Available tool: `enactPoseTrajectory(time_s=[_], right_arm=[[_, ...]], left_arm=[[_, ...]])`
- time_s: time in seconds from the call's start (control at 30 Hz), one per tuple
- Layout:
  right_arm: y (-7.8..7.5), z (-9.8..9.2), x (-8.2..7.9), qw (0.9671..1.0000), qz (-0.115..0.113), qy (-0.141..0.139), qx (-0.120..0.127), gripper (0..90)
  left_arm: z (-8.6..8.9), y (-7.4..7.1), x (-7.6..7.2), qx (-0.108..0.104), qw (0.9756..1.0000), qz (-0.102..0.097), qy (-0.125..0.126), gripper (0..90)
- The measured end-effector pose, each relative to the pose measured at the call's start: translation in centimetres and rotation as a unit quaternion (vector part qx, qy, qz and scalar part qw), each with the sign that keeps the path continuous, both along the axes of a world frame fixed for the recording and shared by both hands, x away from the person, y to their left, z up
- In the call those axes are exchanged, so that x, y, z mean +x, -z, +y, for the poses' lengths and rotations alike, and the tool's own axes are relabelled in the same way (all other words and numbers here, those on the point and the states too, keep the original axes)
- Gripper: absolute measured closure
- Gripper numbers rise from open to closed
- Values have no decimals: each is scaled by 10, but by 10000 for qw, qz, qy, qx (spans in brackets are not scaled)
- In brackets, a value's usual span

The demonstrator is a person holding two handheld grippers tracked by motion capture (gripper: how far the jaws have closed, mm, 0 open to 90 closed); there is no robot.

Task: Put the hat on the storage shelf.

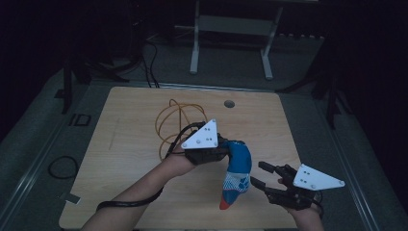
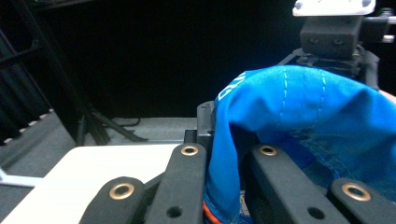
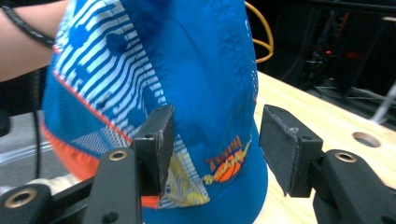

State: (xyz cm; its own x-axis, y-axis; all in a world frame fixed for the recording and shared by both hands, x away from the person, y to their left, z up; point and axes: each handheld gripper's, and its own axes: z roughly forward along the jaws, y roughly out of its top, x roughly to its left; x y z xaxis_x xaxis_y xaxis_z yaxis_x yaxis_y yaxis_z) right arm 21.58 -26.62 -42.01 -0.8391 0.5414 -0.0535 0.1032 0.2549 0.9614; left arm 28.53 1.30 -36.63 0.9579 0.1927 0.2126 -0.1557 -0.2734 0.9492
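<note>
Blue cap (image 1: 237,177) hangs, long axis vertical, pinched by left gripper (image 1: 225,147).
Right gripper (image 1: 262,175) spread wide beside cap; cap's top hidden.

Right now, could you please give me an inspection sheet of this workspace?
Surface: wooden table, with a round hole near its far edge.
Job's things: blue cap with striped and orange parts and a basketball logo, hanging above the table.
Clutter: nothing seen.
Grippers: left gripper has its jaws shut on the cap's fabric and holds it up; right gripper is open, one jaw in front of the cap, not clamping it.
Cables: orange cable looped on the table; black cable along the left forearm; black cable loop on the floor.
Surroundings: dark room, grey floor, white stand beyond the table.
</note>
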Motion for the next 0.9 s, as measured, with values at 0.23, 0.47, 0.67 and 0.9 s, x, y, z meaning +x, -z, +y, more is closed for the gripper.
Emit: enactPoseTrajectory(time_s=[0.23, 0.47, 0.67, 0.9], right_arm=[[2, 15, 5, 9999, -101, 86, -29, 503], [4, 20, 10, 9992, -123, 366, -125, 814], [-1, 15, 10, 9979, -138, 636, -61, 900], [-19, -2, 12, 9958, -309, 838, 214, 900]], left_arm=[[-10, -4, -1, -56, 9999, -41, -101, 881], [-11, -3, 0, -35, 9999, -55, -149, 880], [-1, -3, 3, -68, 9997, 31, -232, 880], [8, -6, 2, 11, 9998, 24, -212, 878]])
